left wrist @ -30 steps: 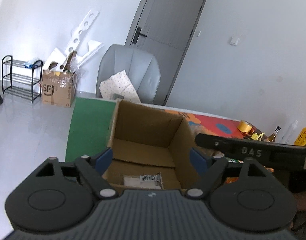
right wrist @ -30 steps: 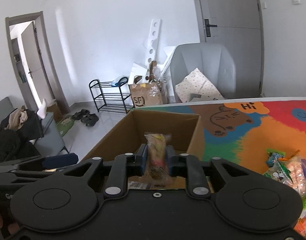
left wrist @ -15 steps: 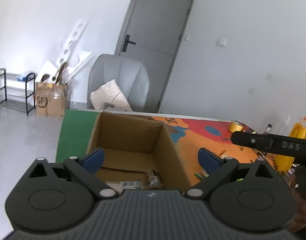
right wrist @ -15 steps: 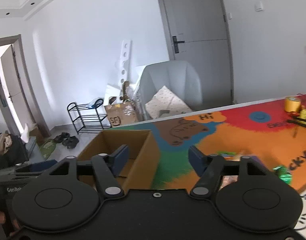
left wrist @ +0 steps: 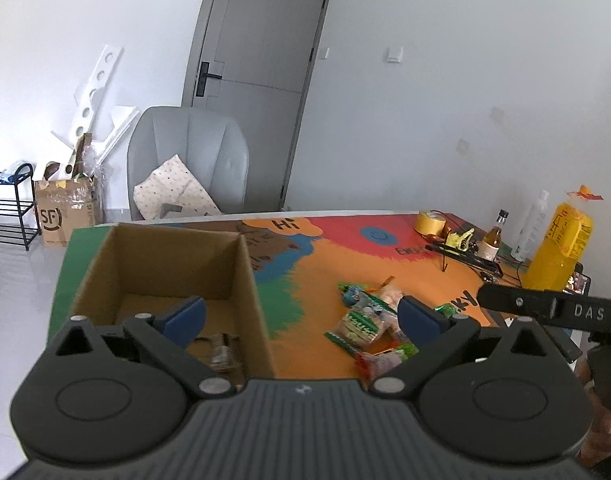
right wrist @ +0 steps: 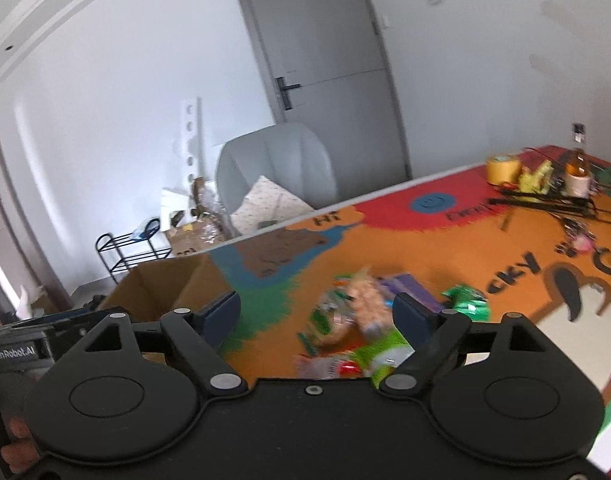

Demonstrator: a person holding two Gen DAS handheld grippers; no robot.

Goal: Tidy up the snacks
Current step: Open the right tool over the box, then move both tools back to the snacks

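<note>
Both tongs stand wide open and empty: the left tongs [left wrist: 301,312] straddle the near right wall of the cardboard box [left wrist: 161,264], and the right tongs [right wrist: 316,312] hang over the snack pile [right wrist: 357,320] just right of that box on the tabletop [left wrist: 417,276]. One clear packet [left wrist: 221,354] lies inside the box. The risk, I judge: the crinkly, overlapping wrappers could slip or come up in pairs. Farther from the box, "Hi" [left wrist: 283,224] is readable on the mat, and "SF" [left wrist: 51,216] on a floor carton.

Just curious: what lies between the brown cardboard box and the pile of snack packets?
Only bare colourful mat separates the brown cardboard box from the snack packets, seen from the left wrist.
</note>
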